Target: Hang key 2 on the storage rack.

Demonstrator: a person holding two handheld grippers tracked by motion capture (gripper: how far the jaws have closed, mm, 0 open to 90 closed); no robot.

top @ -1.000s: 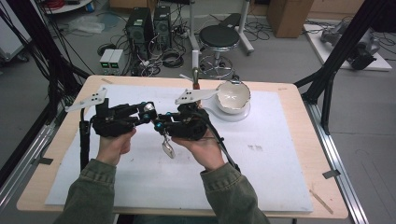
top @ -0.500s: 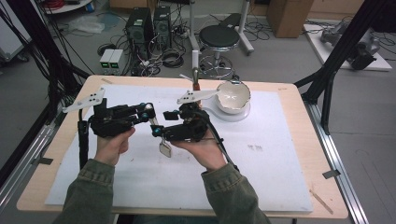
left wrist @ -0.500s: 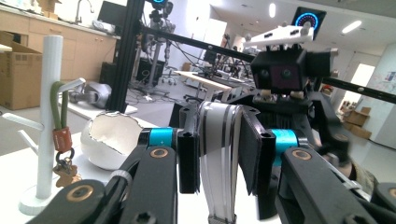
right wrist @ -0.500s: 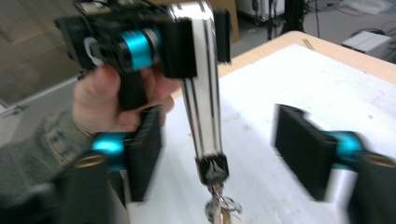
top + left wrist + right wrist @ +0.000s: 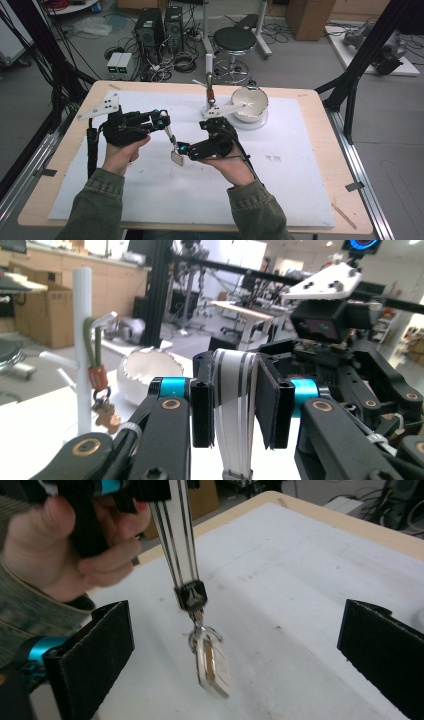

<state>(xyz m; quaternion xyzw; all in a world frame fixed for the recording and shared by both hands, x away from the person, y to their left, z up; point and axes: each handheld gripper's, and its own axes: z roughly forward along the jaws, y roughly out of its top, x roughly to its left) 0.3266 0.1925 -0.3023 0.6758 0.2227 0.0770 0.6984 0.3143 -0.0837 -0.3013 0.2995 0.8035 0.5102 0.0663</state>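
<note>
While the left hand-held gripper [image 5: 161, 120] pinches the striped lanyard [image 5: 234, 405] so its key tag [image 5: 212, 666] dangles, the right hand-held gripper [image 5: 184, 148] gapes open around that tag, ready to grab.

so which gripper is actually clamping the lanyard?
The left gripper: its jaws pinch the striped lanyard. The right gripper is wide open either side of the hanging tag, touching nothing.

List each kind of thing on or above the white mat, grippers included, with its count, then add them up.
Grippers: 2, left gripper and right gripper
Striped lanyard straps with a tag: 1, strap
White peg stands: 1, stand
Key rings hung on the stand: 1, key ring
White bowls: 1, bowl
Total: 6
</note>
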